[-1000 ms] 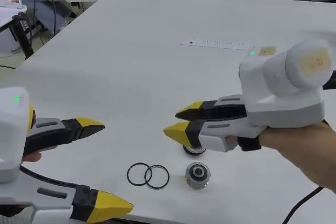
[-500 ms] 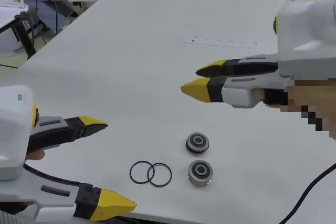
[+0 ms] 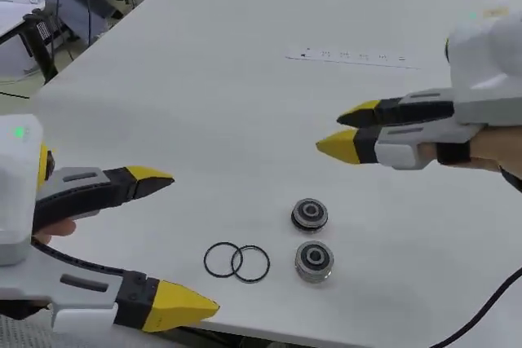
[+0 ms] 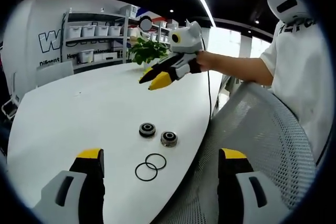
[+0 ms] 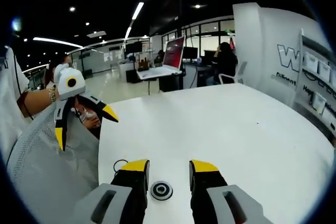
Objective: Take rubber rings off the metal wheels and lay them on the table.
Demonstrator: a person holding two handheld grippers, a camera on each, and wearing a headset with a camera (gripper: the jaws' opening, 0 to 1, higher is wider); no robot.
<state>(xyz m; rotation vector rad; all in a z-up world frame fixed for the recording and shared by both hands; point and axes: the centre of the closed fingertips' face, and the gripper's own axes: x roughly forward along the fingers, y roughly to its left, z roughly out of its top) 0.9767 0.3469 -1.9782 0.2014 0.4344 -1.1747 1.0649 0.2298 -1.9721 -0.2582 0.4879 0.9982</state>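
While both claws hang empty, two overlapping rubber rings lie on the table near two metal wheels.
Head view: left gripper gapes wide; right gripper is narrowly parted. Left gripper view: rings nearest, wheels just beyond. Right gripper view: one wheel shows between its jaws.

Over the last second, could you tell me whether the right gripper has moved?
Yes. The right gripper has drawn back up and to the right, away from the far wheel, which its tips overlapped a second ago.
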